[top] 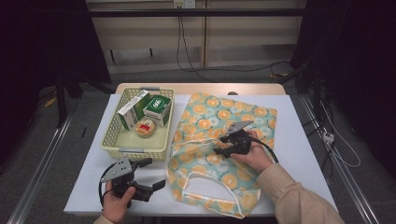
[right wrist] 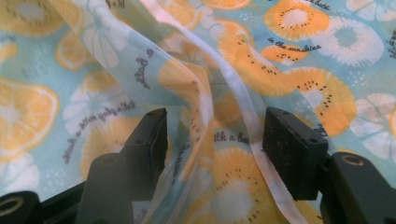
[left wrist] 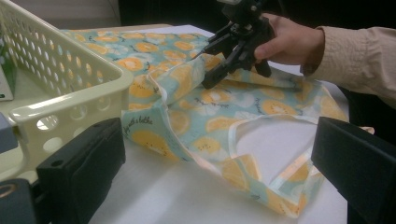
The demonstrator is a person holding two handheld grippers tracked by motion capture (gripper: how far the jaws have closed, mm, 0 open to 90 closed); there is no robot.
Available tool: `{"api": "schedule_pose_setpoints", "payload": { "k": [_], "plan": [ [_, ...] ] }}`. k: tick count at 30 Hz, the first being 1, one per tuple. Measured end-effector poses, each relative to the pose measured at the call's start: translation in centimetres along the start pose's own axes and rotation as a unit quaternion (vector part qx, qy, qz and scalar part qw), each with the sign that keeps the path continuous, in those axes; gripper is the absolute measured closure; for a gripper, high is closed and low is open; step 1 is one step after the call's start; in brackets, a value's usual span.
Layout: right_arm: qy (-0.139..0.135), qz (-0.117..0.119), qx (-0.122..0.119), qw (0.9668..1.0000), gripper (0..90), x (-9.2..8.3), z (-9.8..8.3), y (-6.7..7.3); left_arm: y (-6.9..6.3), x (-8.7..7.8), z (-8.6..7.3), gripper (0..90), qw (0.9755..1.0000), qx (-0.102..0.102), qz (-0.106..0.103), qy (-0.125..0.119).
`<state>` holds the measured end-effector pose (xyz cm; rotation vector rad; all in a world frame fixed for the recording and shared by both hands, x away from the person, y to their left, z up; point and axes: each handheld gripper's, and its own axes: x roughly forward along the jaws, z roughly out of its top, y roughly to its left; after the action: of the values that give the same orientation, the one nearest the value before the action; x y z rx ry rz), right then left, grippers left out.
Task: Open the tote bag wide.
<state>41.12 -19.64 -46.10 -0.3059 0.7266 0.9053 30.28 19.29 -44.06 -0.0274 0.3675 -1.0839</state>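
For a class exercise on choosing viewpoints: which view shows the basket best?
The high view: it shows the whole basket on the table, with boxes and a round tin inside. The left gripper view shows one corner and perforated wall close up. The right gripper view looks at fabric.

Bag (top: 210,126) teal, orange-slice print; basket (top: 112,140) cream.

High camera overlooks the table (top: 289,140); tool cameras closely share the bag (left wrist: 243,107).
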Motion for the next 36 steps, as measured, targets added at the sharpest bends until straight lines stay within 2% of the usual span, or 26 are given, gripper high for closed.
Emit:
{"api": "schedule_pose_setpoints", "payload": {
  "k": [1, 4, 9, 16, 20, 22, 24, 25, 28, 30, 32, 36],
  "plan": [
    [0.002, -0.006, -0.013, 0.9999, 41.2, 0.0, 0.0, 0.2, 0.0, 0.0, 0.0, 2.6, 1.0, 0.001, -0.001, 0.0],
    [0.006, -0.011, -0.014, 0.9998, 43.2, 0.1, 0.1, 0.3, 0.0, 0.0, 0.0, 2.6, 1.0, 0.001, -0.001, 0.0],
    [-0.002, -0.016, -0.009, 0.9998, 64.4, -0.1, 0.0, -0.5, -0.1, 0.1, 0.1, 2.6, 1.0, 0.002, -0.001, -0.001],
    [0.002, -0.027, -0.007, 0.9996, 84.5, -0.1, 0.2, -1.3, -0.1, 0.1, 0.0, 2.6, 1.0, 0.001, -0.001, 0.0],
    [0.002, -0.027, -0.004, 0.9996, 89.3, -0.1, 0.2, -1.5, -0.1, 0.0, 0.0, 2.6, 1.0, 0.002, -0.002, 0.0],
    [0.005, -0.021, 0.011, 0.9997, 90.0, -0.2, 0.3, -1.4, 0.0, 0.0, 0.0, 2.6, 1.0, 0.002, -0.001, 0.0],
    [0.012, -0.015, 0.011, 0.9998, 90.0, -0.3, 0.3, -1.1, 0.0, 0.0, 0.0, 2.6, 1.0, 0.001, 0.0, 0.0],
    [0.015, -0.008, 0.011, 0.9998, 90.0, -0.5, 0.4, -0.9, 0.0, 0.0, 0.0, 2.6, 1.0, 0.0, 0.0, 0.0],
    [0.011, 0.036, 0.027, 0.9989, 90.0, -1.0, 0.5, 0.2, 0.0, -0.1, 0.0, 2.6, 1.0, 0.001, 0.001, 0.0],
    [0.008, 0.053, 0.021, 0.9983, 90.0, -1.2, 0.7, 1.0, 0.0, 0.0, 0.0, 2.6, 1.0, 0.002, 0.001, -0.001],
    [-0.001, 0.041, 0.014, 0.999, 90.0, -1.6, 1.0, 1.1, -0.1, 0.0, 0.1, 2.6, 1.0, 0.002, 0.0, -0.001],
    [-0.02, 0.0, 0.029, 0.9994, 89.7, -1.4, 1.2, -0.3, -0.1, 0.2, 0.1, 2.6, 1.0, 0.003, -0.002, 0.0]
  ]
}}
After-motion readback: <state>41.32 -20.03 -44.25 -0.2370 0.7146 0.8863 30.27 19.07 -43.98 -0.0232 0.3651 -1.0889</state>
